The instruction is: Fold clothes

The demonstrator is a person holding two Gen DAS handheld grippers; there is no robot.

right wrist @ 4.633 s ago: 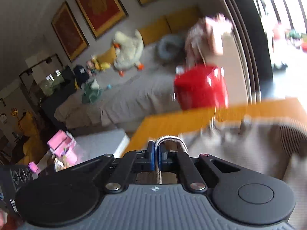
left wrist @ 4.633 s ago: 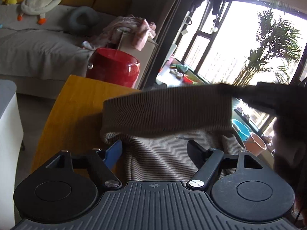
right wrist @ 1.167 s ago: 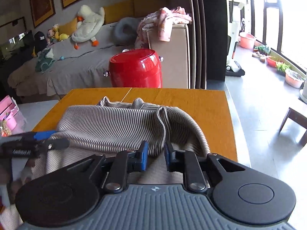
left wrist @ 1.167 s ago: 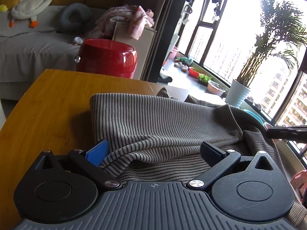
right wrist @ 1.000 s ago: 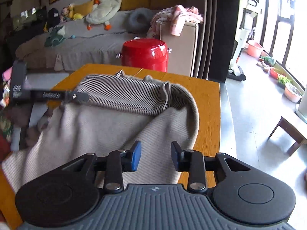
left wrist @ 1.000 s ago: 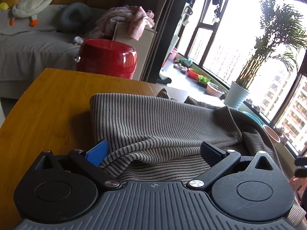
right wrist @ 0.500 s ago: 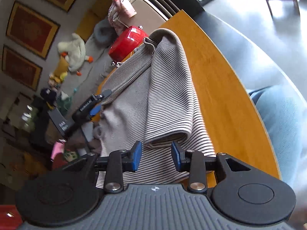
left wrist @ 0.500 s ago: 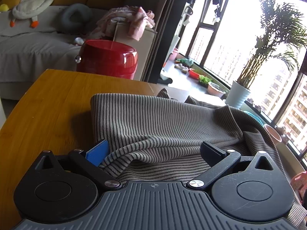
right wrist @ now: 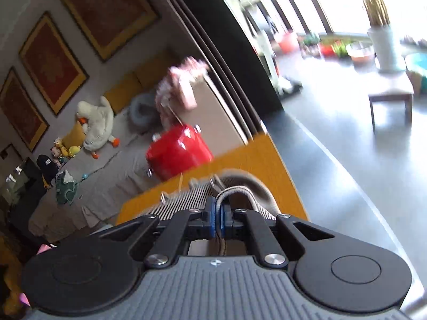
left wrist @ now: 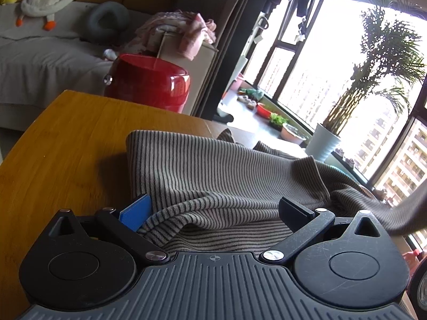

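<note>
My right gripper (right wrist: 218, 220) is clenched on a fold of the striped sweater (left wrist: 213, 170), the pinched cloth looping up just ahead of its jaws. My left gripper (left wrist: 213, 213) stands released, jaws wide, a ridge of the sweater lying between them. The rest spreads ahead of those jaws across the wooden table (left wrist: 61, 154).

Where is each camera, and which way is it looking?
Left wrist: sits on the left gripper, low over the table, looking across the striped top to the window; its open fingers show.
Right wrist: sits on the right gripper, tilted, looking toward the sofa; its fingers pinch a fold of the top.
Both show the top, table and red pot.
</note>
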